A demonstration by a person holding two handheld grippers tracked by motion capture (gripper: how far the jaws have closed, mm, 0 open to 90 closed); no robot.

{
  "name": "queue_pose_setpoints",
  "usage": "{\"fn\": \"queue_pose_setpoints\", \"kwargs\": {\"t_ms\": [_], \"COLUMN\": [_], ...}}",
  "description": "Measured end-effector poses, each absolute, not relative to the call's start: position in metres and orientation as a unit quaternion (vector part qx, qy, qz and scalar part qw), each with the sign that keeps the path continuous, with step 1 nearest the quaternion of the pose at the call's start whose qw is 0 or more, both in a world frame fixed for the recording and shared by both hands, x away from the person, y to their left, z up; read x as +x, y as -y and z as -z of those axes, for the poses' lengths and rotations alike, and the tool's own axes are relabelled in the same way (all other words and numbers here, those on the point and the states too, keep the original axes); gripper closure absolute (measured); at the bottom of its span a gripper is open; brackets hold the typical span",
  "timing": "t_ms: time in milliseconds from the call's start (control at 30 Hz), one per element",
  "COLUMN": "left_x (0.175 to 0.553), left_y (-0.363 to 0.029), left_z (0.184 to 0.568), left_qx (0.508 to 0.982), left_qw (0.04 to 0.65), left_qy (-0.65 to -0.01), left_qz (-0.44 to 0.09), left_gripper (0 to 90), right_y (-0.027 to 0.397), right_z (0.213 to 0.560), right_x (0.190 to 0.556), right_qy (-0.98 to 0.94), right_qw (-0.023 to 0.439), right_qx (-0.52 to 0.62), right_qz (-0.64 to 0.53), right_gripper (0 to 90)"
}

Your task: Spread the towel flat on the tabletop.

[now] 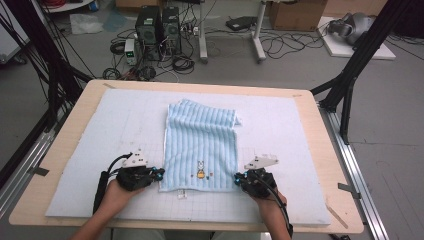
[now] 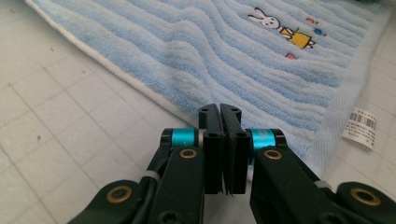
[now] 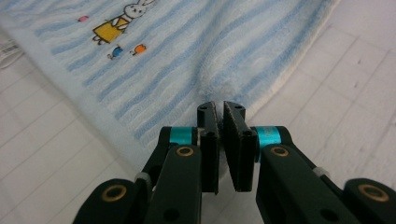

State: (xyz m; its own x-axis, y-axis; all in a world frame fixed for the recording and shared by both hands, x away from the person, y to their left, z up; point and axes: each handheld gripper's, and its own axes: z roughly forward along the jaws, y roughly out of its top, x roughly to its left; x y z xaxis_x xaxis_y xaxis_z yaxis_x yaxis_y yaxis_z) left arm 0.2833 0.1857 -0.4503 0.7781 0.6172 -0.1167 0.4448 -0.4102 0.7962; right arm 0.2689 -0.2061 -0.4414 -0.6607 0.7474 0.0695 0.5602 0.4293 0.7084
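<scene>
While both hands rest low at the near side of the table (image 1: pixel 65 150), the light-blue striped towel (image 1: pixel 201 145) lies flat on the pale gridded mat (image 1: pixel 115 130) between them, its long axis running straight away from the person and its embroidered rabbit (image 1: pixel 200 170) near the close end. The left gripper (image 1: pixel 159 173) sits at the towel's near left corner, the right gripper (image 1: pixel 239 177) at the near right one, each about equally close to its own corner. In the left gripper view the jaws are pressed together with the towel's edge (image 2: pixel 196 112) nipped at their tips; in the right gripper view the jaws are likewise clamped, and the terry (image 3: pixel 219 84) puckers just ahead of them. I'd judge the next move hinges on that far-pointing axis: lifting both near corners and carrying them forward would fold the towel onto its far end.
</scene>
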Motion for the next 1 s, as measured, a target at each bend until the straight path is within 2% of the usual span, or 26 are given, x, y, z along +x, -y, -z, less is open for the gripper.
{"fn": "queue_pose_setpoints", "kwargs": {"t_ms": [200, 400, 433, 567, 733, 833, 967, 1000], "left_x": [0.265, 0.249, 0.247, 0.248, 0.252, 0.253, 0.254, 0.253], "left_y": [-0.192, -0.2, -0.2, -0.199, -0.2, -0.201, -0.201, -0.201], "left_z": [0.45, 0.449, 0.449, 0.45, 0.45, 0.45, 0.45, 0.45], "left_qx": [0.831, 0.827, 0.827, 0.828, 0.821, 0.819, 0.82, 0.819], "left_qw": [0.452, 0.465, 0.466, 0.463, 0.47, 0.472, 0.473, 0.475], "left_qy": [-0.313, -0.305, -0.303, -0.305, -0.313, -0.315, -0.313, -0.313], "left_qz": [-0.088, -0.081, -0.082, -0.083, -0.08, -0.08, -0.077, -0.075], "left_gripper": [87.4, 87.4, 87.4, 87.3, 87.2, 87.1, 87.1, 87.1], "right_y": [0.21, 0.215, 0.216, 0.212, 0.185, 0.176, 0.18, 0.18], "right_z": [0.439, 0.437, 0.436, 0.432, 0.437, 0.444, 0.443, 0.442], "right_x": [0.249, 0.23, 0.229, 0.236, 0.247, 0.257, 0.258, 0.257], "right_qy": [-0.842, -0.845, -0.842, -0.822, -0.837, -0.852, -0.853, -0.853], "right_qw": [0.102, 0.102, 0.106, 0.119, 0.128, 0.136, 0.117, 0.112], "right_qx": [0.374, 0.365, 0.364, 0.365, 0.331, 0.341, 0.348, 0.349], "right_qz": [-0.374, -0.378, -0.383, -0.421, -0.416, -0.373, -0.37, -0.371], "right_gripper": [84.5, 87.9, 86.6, 68.5, 64.1, 67.1, 85.2, 86.4]}}
